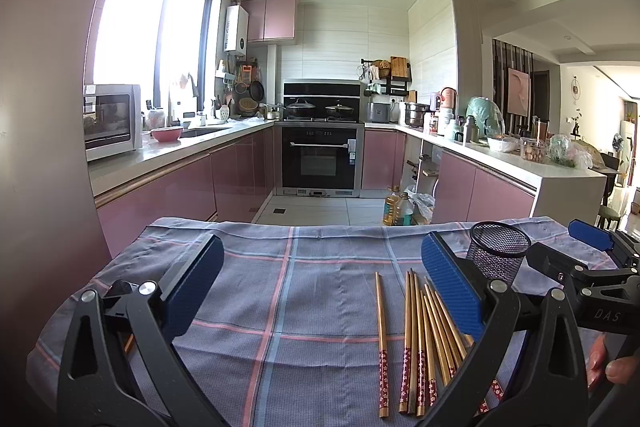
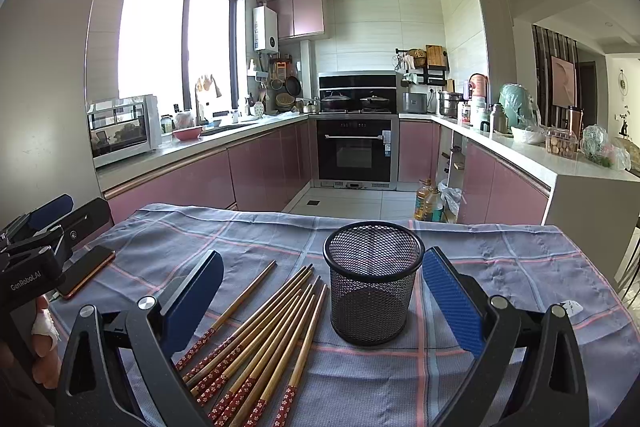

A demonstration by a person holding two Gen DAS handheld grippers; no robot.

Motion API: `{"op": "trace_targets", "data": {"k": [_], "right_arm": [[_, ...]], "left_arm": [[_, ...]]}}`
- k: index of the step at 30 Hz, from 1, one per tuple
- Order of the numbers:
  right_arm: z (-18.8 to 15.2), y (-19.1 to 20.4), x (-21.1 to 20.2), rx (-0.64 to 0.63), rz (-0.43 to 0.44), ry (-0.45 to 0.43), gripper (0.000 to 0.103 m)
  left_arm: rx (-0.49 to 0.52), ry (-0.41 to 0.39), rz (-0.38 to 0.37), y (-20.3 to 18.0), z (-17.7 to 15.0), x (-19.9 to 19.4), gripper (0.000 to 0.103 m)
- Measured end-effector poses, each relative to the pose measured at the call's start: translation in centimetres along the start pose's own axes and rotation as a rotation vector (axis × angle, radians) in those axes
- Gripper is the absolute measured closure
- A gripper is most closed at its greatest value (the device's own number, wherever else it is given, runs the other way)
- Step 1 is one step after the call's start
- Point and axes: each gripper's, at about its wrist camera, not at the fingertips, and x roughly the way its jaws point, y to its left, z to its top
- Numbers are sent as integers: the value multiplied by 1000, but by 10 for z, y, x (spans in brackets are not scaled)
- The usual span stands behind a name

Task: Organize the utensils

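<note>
Bamboo chopsticks [image 2: 256, 339] flat, red ends nearest, tips toward mesh cup [image 2: 374, 283]; both fingers spread.

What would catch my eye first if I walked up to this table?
Probably the bundle of wooden chopsticks with red flowered ends, fanned out flat on the blue checked tablecloth. Just to their right stands an empty black mesh cup, upright. Two open grippers with blue pads frame the scene, the right gripper before the cup and the left gripper further left.
</note>
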Motion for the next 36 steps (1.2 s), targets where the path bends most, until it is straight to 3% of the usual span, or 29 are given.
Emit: {"op": "trace_targets", "data": {"k": [36], "right_arm": [[0, 0, 1, 3, 1, -4, 7]], "left_arm": [[3, 8, -10, 0, -5, 7, 6]]}}
